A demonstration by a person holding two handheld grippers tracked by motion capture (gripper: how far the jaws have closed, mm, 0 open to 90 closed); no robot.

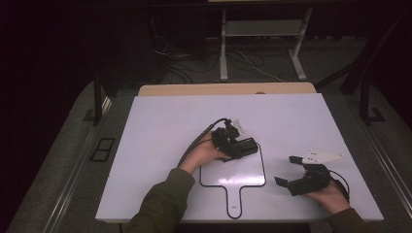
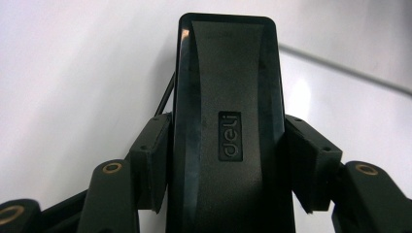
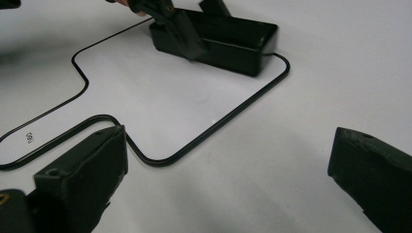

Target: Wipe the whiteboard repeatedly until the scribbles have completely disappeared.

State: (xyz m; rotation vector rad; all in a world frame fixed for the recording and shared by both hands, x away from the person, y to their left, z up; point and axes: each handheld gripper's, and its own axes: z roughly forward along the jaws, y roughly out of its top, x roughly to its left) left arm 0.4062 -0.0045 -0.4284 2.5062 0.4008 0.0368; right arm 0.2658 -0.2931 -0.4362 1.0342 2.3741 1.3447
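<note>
The left gripper [image 1: 241, 145] is clamped across a black Deli stapler [image 2: 228, 126] at frame centre, long axis along the jaws, over the paddle-shaped outline's [image 1: 232, 186] upper right corner; the right gripper [image 1: 287, 171], jaws apart, waits lower right.

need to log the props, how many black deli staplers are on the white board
1. The stapler sits at the upper right corner of the black paddle-shaped outline, clamped in the left gripper. The right gripper stands open and empty nearby.
</note>
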